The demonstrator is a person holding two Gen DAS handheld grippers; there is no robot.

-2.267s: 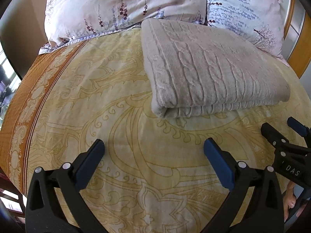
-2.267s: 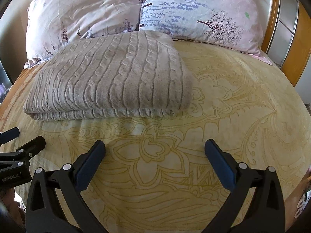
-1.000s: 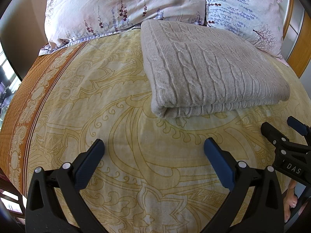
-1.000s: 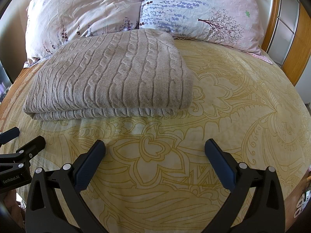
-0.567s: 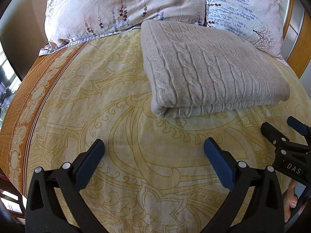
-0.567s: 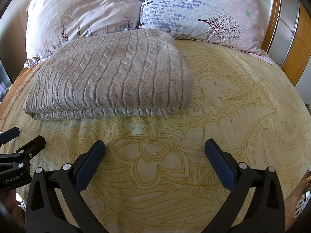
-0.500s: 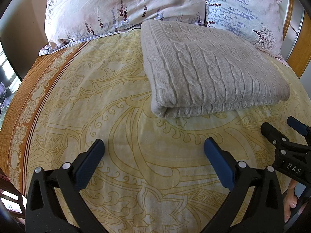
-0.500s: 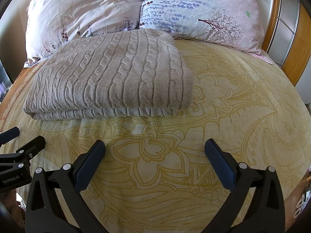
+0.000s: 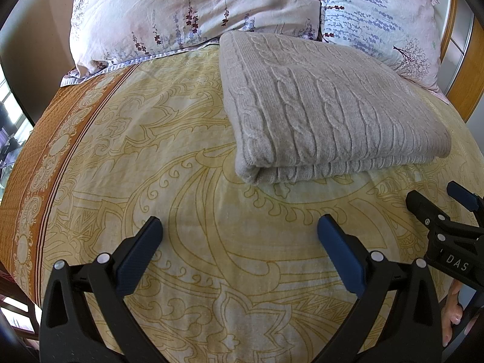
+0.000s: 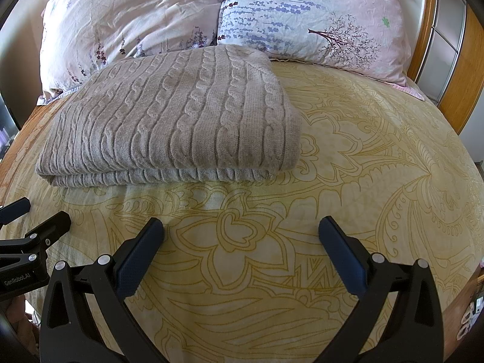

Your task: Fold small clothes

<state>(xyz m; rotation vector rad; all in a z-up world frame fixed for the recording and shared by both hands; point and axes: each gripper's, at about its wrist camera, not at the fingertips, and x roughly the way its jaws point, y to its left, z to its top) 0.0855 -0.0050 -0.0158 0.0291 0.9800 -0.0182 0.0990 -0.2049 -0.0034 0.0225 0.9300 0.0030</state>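
We hold our left gripper [image 9: 239,242] and right gripper [image 10: 240,242] level, jaws wide and empty, over bare bedspread [image 10: 378,181] short of the folded sweater [image 10: 181,121].

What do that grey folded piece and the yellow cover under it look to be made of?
Folded sweater: thick knit, probably wool or acrylic, matte and slightly fuzzy; raised cable ribs show. Bedspread: thin woven fabric, likely cotton, matte, with a flat printed ochre pattern and soft creases.
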